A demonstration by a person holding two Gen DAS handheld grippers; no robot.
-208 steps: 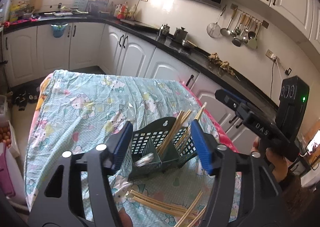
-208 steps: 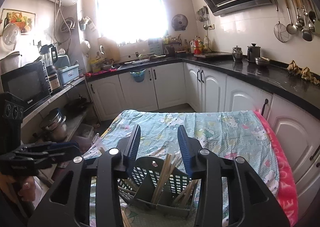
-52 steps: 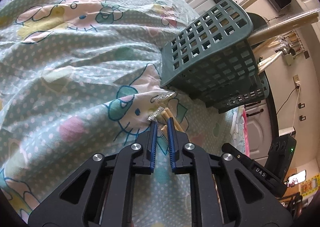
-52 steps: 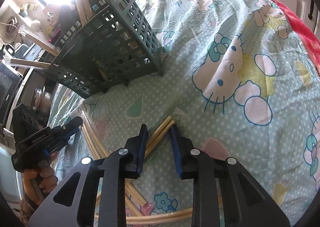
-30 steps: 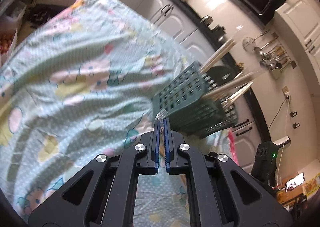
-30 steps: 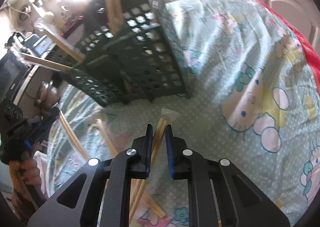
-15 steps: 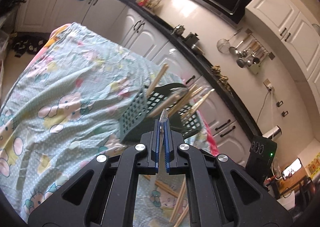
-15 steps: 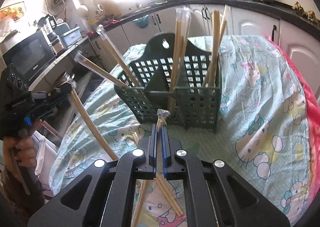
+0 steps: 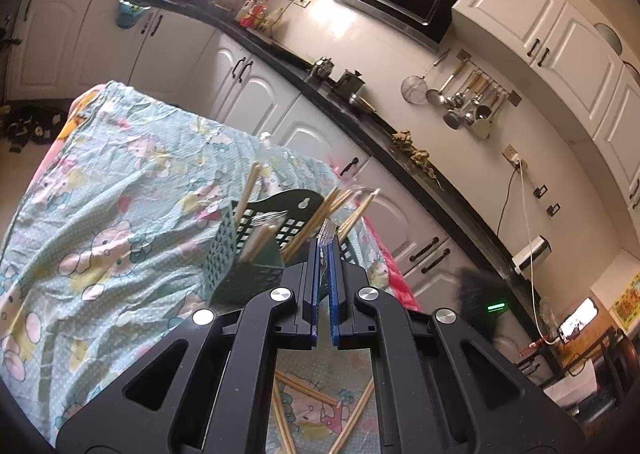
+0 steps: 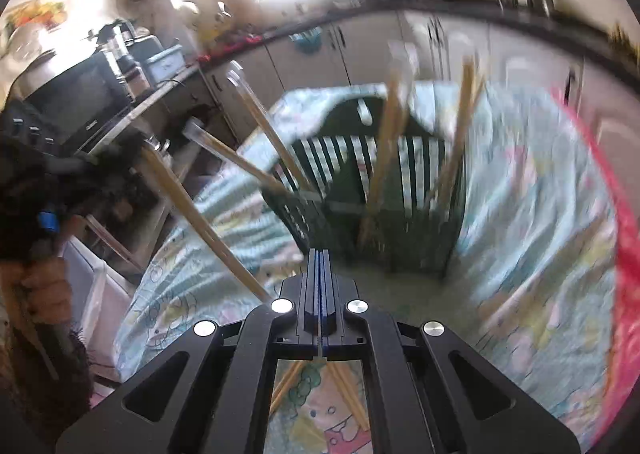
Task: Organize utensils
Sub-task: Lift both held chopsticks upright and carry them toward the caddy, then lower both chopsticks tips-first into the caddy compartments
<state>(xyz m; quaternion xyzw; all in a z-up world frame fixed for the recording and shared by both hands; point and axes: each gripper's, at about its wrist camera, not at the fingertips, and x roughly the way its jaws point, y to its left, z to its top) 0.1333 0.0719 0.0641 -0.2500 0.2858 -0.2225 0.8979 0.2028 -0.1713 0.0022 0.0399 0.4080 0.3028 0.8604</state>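
The left wrist camera looks along its gripper, tilted slightly down over the table, with the basket close at centre frame. The right wrist camera faces the basket from the opposite side, aimed more steeply and badly blurred. Both views share basket and table.

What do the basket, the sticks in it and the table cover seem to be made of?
Basket: probably moulded plastic, dark green and matt, with a regular square grid of holes. Sticks: likely bamboo or wood, pale tan and thin; some seem to have clear wrappers at the tips. Cover: printed fabric, light blue with cartoon cats; it wrinkles and drapes over the edge.
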